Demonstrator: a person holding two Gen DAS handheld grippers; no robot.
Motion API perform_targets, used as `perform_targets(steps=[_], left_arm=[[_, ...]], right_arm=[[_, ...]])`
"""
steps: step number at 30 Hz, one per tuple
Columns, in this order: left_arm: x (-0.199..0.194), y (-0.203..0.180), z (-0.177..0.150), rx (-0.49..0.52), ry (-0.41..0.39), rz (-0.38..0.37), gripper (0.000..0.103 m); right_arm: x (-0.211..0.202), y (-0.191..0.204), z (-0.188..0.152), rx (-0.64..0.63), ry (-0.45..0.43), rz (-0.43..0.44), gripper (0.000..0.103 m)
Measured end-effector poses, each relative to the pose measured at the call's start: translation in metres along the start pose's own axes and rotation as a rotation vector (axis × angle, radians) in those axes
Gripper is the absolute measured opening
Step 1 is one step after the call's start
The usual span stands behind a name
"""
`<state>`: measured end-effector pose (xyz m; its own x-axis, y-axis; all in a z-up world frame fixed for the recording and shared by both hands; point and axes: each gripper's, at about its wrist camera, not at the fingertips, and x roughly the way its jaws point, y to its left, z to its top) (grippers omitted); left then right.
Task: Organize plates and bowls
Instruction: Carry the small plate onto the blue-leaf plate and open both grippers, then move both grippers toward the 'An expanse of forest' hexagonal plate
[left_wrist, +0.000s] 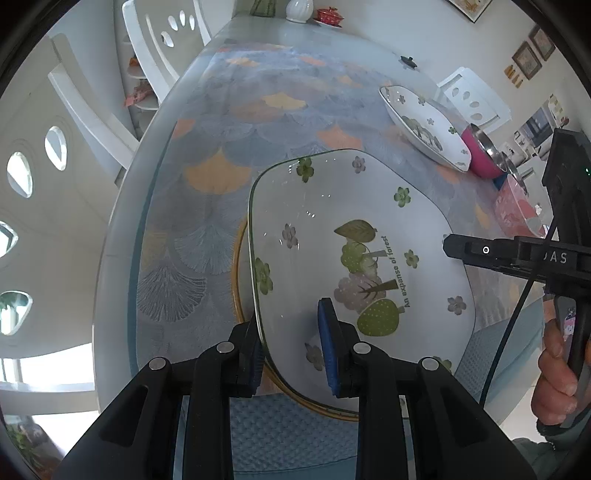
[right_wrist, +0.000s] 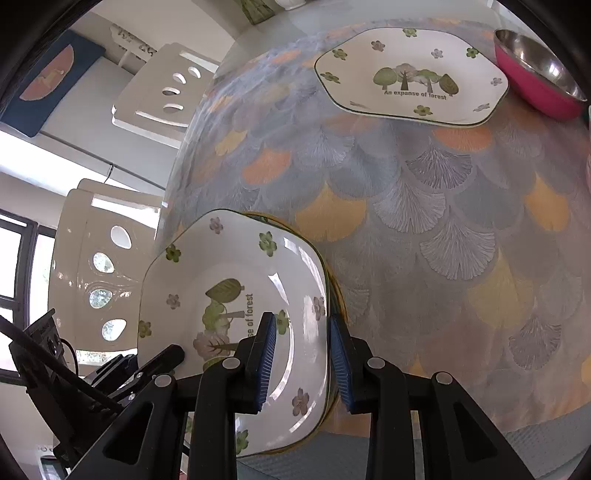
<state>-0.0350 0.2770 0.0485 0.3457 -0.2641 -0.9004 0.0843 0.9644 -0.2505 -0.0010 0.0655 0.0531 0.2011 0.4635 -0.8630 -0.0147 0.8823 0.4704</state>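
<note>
Fingers of both grippers are clamping opposite rims of the forest plate, and we are risking a slip onto the counter if either grip loosens.

We hold our black left gripper and black right gripper low in frame, both pinched nearly closed.

A gold-rimmed dish lies mostly hidden under the forest plate; the pink bowl is cut off at the picture's right edge.
</note>
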Motion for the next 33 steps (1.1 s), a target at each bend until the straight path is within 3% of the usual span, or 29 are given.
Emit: perform_targets(steps=[9,17,26,33], left_arm=[[-0.003,0.0,0.002,0.004,0.0,0.017,0.024],[-0.02,0.007,0.012,-0.018,-0.066,0.051,0.024],[-0.039,0.004,0.018,0.014,-0.115,0.094,0.024],[-0.057,-0.001,0.032,0.024,-0.163,0.06,0.026]], right_arm=[[-0.007,0.004,0.001,-0.011,-0.025,-0.034,0.029],[-0.01,0.004,0.001,-0.035,-0.017,-0.023,0.029],[-0.01,0.012,-0.001,-0.112,-0.033,-0.094,0.029],[-0.035,0.013,0.004,-0.141,-0.085,-0.119,0.029]])
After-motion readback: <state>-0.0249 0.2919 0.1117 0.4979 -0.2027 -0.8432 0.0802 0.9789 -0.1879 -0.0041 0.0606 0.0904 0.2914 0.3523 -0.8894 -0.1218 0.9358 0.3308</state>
